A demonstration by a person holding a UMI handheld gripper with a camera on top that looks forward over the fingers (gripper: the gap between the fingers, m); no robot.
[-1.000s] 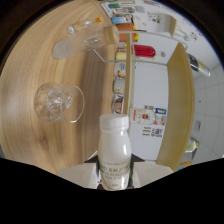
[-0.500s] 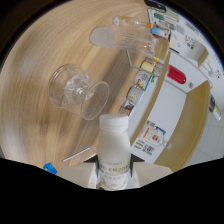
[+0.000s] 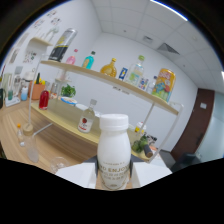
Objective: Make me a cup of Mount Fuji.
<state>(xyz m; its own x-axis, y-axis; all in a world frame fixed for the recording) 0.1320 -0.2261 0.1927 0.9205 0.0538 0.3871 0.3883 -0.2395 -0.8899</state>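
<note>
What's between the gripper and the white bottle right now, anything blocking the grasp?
Nothing: the white bottle already sits upright between the gripper fingers, held ahead of the wall shelves.

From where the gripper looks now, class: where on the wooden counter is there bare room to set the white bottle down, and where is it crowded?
The gripper holds the white bottle. Bare wood shows on the counter between the red bottle and the small orange-capped items. The ledge is crowded around the clear flask and green plant; the upper shelf is packed with bottles.
</note>
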